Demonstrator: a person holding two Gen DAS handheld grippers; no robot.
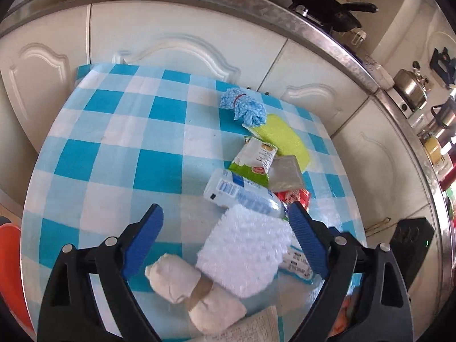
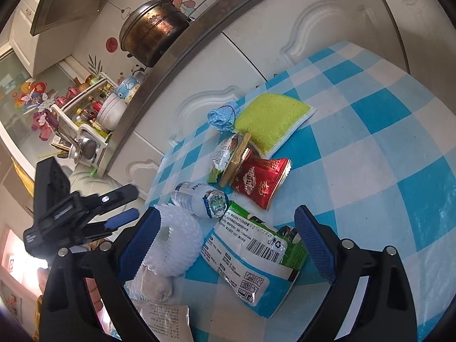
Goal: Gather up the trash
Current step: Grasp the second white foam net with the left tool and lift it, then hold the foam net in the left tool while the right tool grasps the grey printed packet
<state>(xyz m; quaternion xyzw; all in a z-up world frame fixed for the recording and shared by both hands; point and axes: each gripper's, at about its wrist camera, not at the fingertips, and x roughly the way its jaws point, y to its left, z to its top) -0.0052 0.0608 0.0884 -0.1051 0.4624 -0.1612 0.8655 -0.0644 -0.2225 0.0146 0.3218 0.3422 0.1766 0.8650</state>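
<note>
Trash lies on a blue-checked tablecloth. My left gripper is open above a white foam net; a tied beige bundle lies below it and an empty plastic bottle just beyond. A green snack packet, a silver wrapper and a red wrapper lie further on. My right gripper is open over a blue-white wipes packet. The foam net, the bottle and the red wrapper also show there. The left gripper shows at left.
A yellow-green sponge and a bundled blue cloth lie at the table's far side, against white cabinet doors. A steel counter carries a wok, a kettle and pots. A printed paper packet lies at the near edge.
</note>
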